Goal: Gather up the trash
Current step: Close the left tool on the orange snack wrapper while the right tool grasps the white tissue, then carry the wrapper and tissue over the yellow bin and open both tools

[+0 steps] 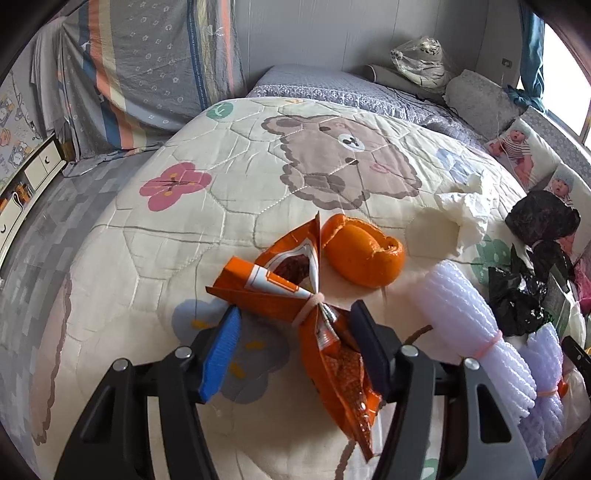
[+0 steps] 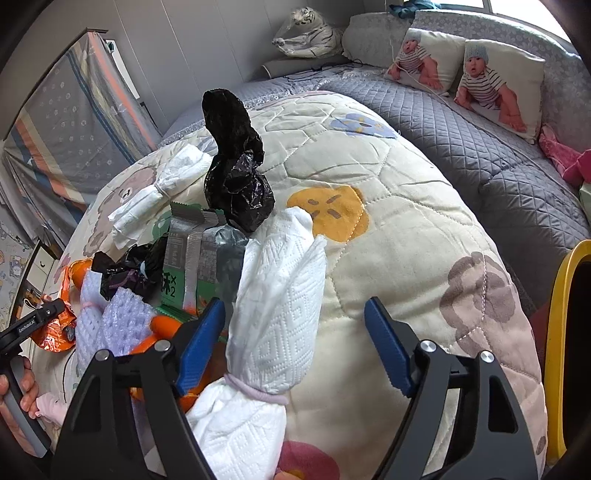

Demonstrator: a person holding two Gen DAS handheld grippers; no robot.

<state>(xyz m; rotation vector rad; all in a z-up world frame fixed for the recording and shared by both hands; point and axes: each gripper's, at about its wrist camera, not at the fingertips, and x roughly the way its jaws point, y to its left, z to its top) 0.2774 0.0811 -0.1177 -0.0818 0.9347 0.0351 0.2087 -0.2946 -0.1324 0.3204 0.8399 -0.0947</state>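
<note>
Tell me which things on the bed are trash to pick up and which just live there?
Trash: orange snack wrapper, orange peel, tied paper towel, black plastic bag, foam netting.

Just there: quilt, baby pillows, toy tiger.

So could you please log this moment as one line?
left gripper open around orange wrapper | right gripper open around paper towel bundle | both on quilt
</note>
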